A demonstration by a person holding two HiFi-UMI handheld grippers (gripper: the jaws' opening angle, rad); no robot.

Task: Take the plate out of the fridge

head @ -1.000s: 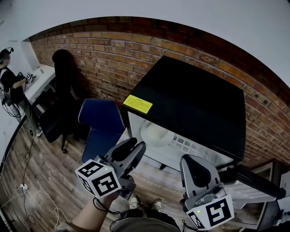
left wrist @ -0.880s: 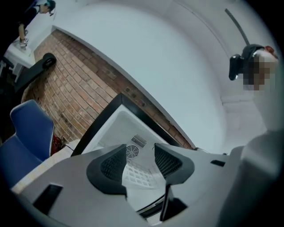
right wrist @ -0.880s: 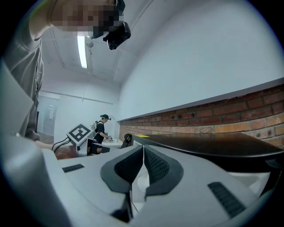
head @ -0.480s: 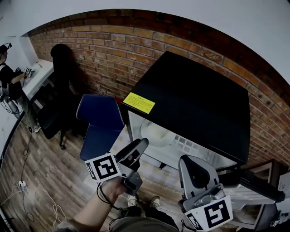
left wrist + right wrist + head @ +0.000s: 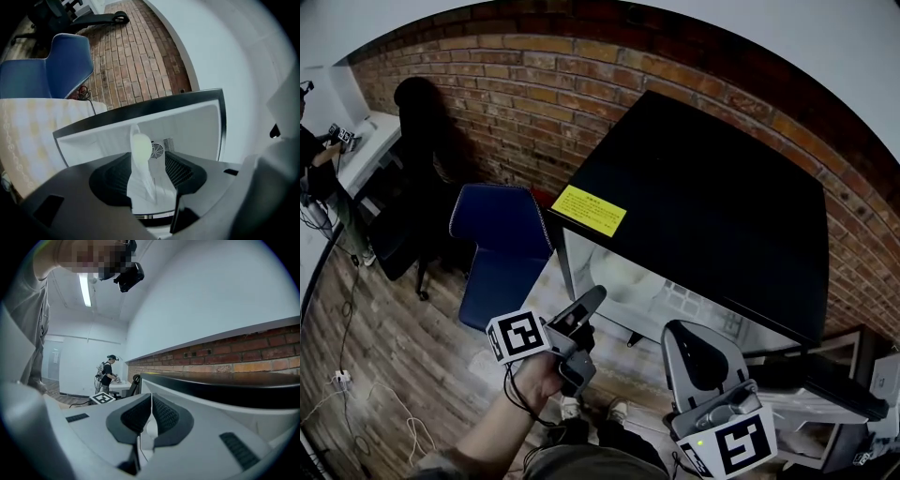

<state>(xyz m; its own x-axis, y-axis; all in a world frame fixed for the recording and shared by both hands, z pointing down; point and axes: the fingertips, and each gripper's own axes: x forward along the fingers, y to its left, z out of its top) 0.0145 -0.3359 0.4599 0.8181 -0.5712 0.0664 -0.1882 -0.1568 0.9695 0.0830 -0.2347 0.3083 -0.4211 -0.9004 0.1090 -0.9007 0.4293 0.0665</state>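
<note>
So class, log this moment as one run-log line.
left gripper: open, empty, facing plate | right gripper: shut, empty | plate: inside open fridge

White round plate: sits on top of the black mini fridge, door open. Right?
No. The white round plate is inside the black mini fridge, not on top of it; the door is open. The head view shows it.

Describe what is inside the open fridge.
A white plate is inside the fridge, and a round vent shows on the inner wall beside it. From above, the fridge's black top covers the rest of the interior, so nothing more can be told.
</note>
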